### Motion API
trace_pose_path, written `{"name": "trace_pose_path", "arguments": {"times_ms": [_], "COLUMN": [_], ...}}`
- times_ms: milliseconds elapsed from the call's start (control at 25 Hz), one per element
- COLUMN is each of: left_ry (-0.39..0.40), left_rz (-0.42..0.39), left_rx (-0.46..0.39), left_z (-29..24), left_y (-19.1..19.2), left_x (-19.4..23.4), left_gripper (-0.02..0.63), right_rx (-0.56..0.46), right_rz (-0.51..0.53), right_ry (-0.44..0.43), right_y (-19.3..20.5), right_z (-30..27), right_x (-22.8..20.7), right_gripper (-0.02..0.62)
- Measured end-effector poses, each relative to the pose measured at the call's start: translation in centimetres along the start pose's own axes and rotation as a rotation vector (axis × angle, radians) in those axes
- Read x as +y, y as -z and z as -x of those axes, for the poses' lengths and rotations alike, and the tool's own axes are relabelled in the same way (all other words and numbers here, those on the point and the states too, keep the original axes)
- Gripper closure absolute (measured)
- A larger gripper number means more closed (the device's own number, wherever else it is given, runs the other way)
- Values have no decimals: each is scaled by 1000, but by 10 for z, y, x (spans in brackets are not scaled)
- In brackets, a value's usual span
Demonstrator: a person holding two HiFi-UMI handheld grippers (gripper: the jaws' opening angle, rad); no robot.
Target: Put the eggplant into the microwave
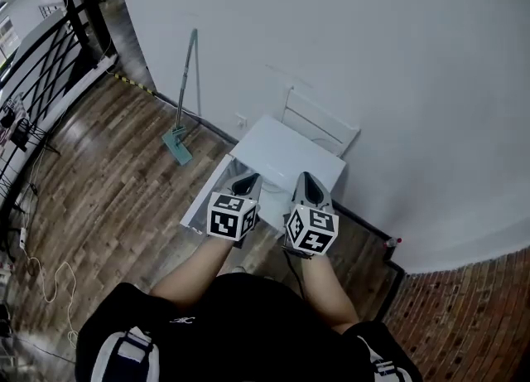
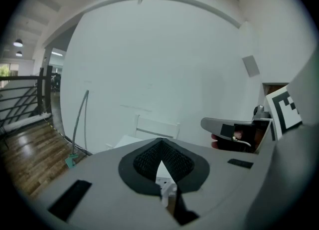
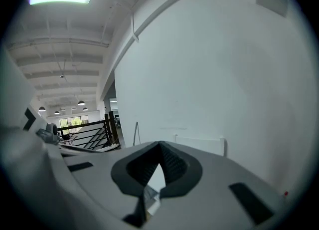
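Eggplant: I cannot tell where it is from my 3 views. From the head view I see my 2 grippers held up side by side above a small white table (image 1: pixel 286 152).

The left gripper (image 1: pixel 246 181) has its jaws closed tight with nothing in them. In the left gripper view its 2 dark pads (image 2: pixel 175 160) meet at the tip. The right gripper (image 1: pixel 308 180) looks the same in its own view, with pads together and nothing held. The 2 grippers are near each other but do not touch.

The far edge of the table is close to a white chair (image 1: pixel 319 123). The back of the chair is against the big white wall (image 1: pixel 373 57). In the head view the gripper tips lie over the near part of the table.

To the left of the table a mop (image 1: pixel 176 145) leans on the wall with its head on the wood floor (image 1: pixel 116 181). There is lots of open floor on that side, out to a black railing (image 1: pixel 45 70).

The right side is tighter. The wall comes in close there, and a small red-topped thing (image 1: pixel 396 242) sits at its foot. It is too small for me to say what it is. Past it the ground turns to brick (image 1: pixel 472 306).
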State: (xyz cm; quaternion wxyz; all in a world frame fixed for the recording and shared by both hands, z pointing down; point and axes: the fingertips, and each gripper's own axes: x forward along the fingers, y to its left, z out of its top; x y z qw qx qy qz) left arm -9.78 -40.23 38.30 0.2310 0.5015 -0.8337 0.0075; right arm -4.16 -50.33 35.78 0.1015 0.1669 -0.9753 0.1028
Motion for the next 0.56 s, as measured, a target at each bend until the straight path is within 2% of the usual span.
{"name": "trace_pose_path", "arguments": {"times_ms": [120, 560], "left_ry": [53, 122], "left_rz": [12, -42], "left_rx": [-8, -43], "left_z": [3, -1], "left_y": [-7, -21], "left_x": [-13, -31], "left_gripper": [607, 607], "right_rx": [-33, -72], "right_rz": [13, -2], "right_ry": [11, -13], "right_y": [-11, -20], "right_z": [2, 3], "right_x": [2, 11], "right_gripper": [588, 588]}}
